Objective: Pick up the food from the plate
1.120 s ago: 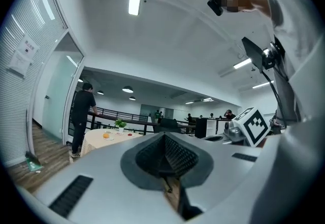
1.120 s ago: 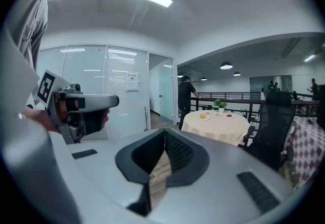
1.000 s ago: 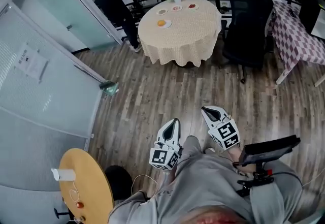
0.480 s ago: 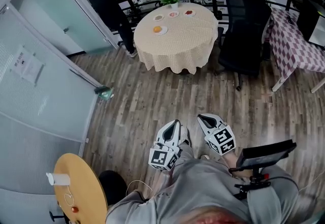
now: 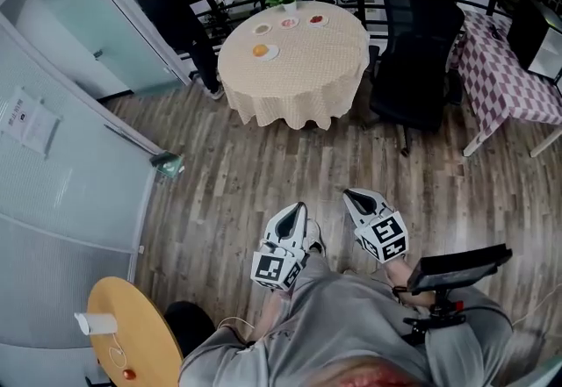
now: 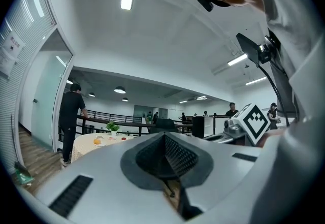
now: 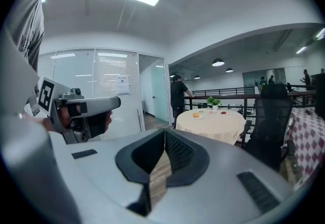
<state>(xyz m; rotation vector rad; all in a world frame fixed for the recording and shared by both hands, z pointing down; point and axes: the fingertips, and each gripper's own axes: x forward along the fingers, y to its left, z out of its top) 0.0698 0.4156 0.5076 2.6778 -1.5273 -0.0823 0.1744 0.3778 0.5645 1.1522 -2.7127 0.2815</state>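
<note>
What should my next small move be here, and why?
Probably step toward the round table: the plate with orange food lies far across the floor, out of reach of the left gripper and right gripper, both with jaws together and empty.

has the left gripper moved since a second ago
Yes, forward toward the round table: the green object on the floor now lies closer to the left gripper.

Left claw (image 5: 297,210), right claw (image 5: 353,194) both closed, empty
</note>
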